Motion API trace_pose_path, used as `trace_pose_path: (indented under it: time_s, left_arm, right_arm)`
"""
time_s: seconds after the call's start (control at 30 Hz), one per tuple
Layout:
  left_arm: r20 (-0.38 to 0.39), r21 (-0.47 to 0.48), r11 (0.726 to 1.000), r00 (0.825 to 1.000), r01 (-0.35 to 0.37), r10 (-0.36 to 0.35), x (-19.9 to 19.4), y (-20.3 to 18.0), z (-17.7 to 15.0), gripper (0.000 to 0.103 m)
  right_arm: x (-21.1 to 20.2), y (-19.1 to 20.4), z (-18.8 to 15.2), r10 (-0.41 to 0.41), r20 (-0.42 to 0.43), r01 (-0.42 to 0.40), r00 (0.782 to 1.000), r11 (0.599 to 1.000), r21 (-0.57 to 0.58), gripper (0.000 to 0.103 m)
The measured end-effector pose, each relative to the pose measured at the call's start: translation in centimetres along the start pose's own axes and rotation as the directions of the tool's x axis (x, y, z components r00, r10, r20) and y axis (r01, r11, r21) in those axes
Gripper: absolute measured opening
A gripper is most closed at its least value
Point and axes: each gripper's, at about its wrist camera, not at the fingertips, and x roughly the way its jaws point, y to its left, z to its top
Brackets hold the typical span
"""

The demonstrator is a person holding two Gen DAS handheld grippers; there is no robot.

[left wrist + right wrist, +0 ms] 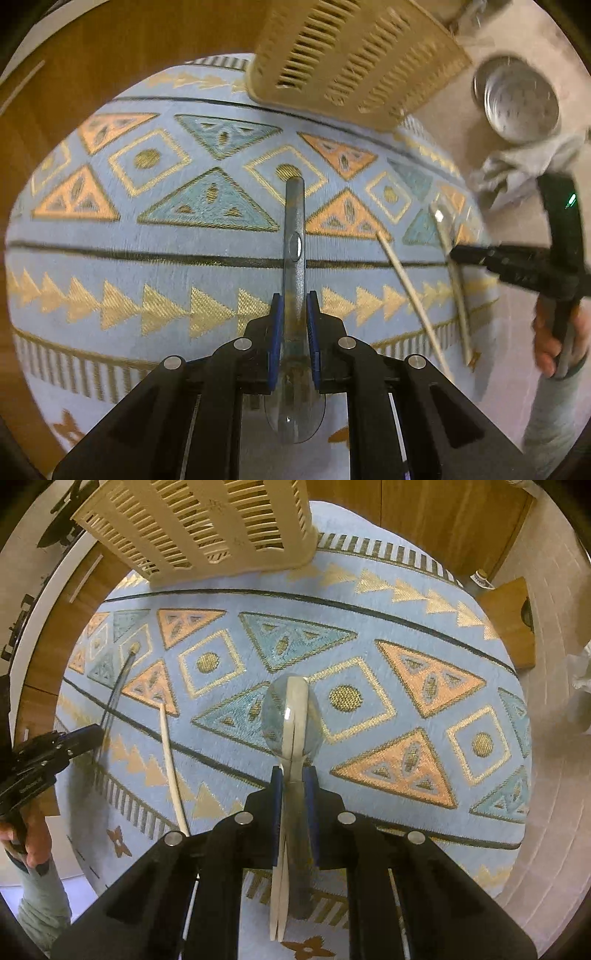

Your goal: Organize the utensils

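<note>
My left gripper [294,308] is shut on a clear plastic spoon [294,236], handle pointing forward and bowl back under the fingers, above the patterned blue cloth [147,258]. My right gripper [294,779] is shut on a second clear spoon [291,716] together with a cream chopstick, bowl pointing forward. A loose chopstick [170,764] lies on the cloth; it also shows in the left wrist view [410,291]. The beige slotted utensil basket [354,62] stands at the cloth's far edge, also in the right wrist view [207,528].
A round metal strainer [521,99] and a crumpled grey cloth [517,173] lie on the floor to the right. A wooden cabinet [443,524] stands behind the cloth. A small wooden board [509,620] lies at the right edge.
</note>
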Motion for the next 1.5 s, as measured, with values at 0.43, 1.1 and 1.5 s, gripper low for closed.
trace_pose_path:
  time_s: [0.43, 1.1, 1.5]
  left_arm:
    - [-0.141, 0.391, 0.884, 0.933, -0.256, 0.332, 3.1, -6.3, 2.8, 0.012]
    - [0.568, 0.153, 0.988, 0.821, -0.036, -0.058, -14.4, -7.7, 3.0, 0.01]
    - [0.509, 0.098, 0.995, 0.859, 0.014, -0.062, -11.1, -4.2, 2.1, 0.01]
  right_arm:
    - [-0.8, -0.1, -0.8, 0.031, 0.013, -0.031, 0.999, 1.0, -0.003, 0.011]
    - [-11.0, 4.2, -2.1, 0.128, 0.377, -0.084, 0.918, 0.988, -0.13, 0.008]
    - [-0.7, 2.2, 1.3, 0.057, 0.056, -0.055, 0.997, 0.998, -0.039, 0.021]
